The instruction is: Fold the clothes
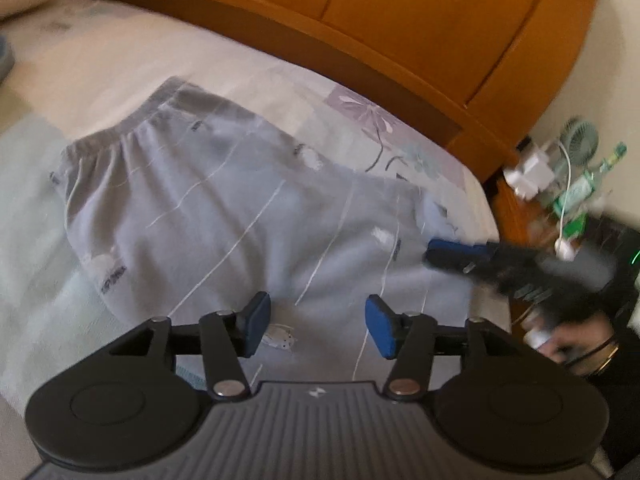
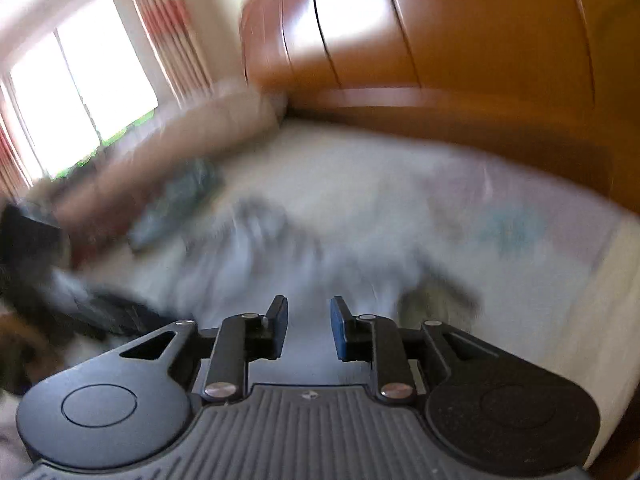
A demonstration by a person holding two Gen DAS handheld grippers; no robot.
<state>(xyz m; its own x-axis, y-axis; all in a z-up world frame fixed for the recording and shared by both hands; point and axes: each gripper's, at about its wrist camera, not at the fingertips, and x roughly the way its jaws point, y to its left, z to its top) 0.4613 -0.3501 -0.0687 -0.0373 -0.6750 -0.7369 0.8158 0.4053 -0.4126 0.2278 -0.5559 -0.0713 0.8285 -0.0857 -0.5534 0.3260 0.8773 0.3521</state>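
A grey garment [image 1: 224, 208] with thin white lines and small printed figures is seen spread on the bed [image 1: 80, 80], its gathered waistband [image 1: 132, 128] turned toward the wooden headboard [image 1: 400, 32] and its lower part reaching the near edge of the bed. The cloth is laid mostly flat, with shallow wrinkles.

The left gripper [image 1: 318, 330] is held over the near part of the garment. Its blue-padded fingers [image 1: 380, 332] are spread wide apart, and nothing is held between them; whether the tips touch the cloth cannot be told.

In the left wrist view the right gripper [image 1: 452, 254] is seen at the right edge of the garment, close to the right corner of the bed, blurred by motion, with a hand [image 1: 576, 344] behind it. From that view the gap between its fingers cannot be judged. In the right wrist view the right gripper [image 2: 309, 328] is shown with its fingers [image 2: 276, 328] parted and no cloth between them, the garment [image 2: 280, 240] lying blurred ahead of it on the bed [image 2: 400, 168].

Beside the bed, past its right corner, a small fan [image 1: 578, 138], a white cable [image 1: 568, 184] and a green bottle [image 1: 588, 184] are seen on a wooden stand [image 1: 520, 216]. A window [image 2: 80, 96] with striped curtains [image 2: 168, 28] is seen beyond the far side of the bed.
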